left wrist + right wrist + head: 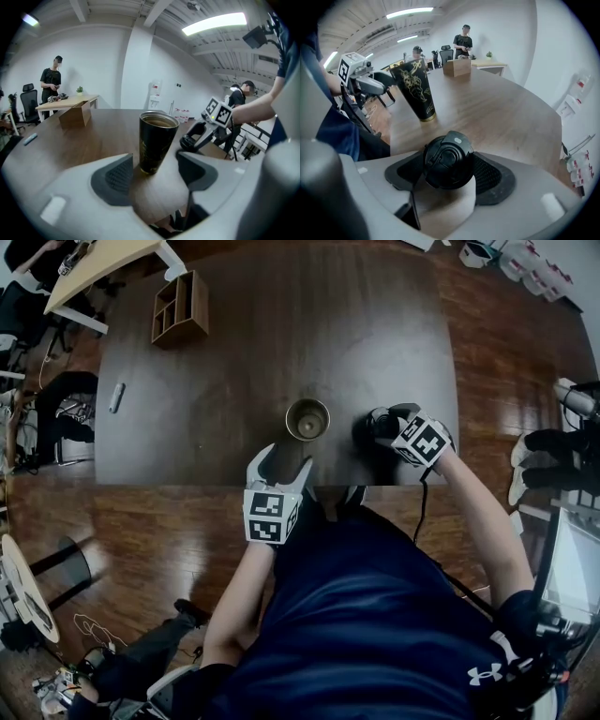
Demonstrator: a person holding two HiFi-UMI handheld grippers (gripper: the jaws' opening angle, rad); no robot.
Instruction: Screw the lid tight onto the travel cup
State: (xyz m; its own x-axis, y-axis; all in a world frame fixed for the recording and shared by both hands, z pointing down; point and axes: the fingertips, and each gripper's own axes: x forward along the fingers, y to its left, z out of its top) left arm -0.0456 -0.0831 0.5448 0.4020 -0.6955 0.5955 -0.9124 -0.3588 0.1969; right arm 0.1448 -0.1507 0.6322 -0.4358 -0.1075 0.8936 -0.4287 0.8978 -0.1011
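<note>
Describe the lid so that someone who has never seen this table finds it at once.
Start at the big dark wooden table and find the open travel cup standing near its near edge. Just to its right in the head view, the right gripper clamps the lid. Unlike the tall, gold-patterned cup, it is squat, round and plain black, with a flip tab on top.

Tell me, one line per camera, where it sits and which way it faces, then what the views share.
Head view: on the person's head, looking steeply down at the table; both forearms, the left gripper and the right gripper show.
Left gripper view: rides the left gripper, looks across the table along its open jaws at the cup; the right gripper shows beyond.
Right gripper view: rides the right gripper, looks along its jaws, closed on the lid; the left gripper shows behind.
Shared: the cup appears in all three.
</note>
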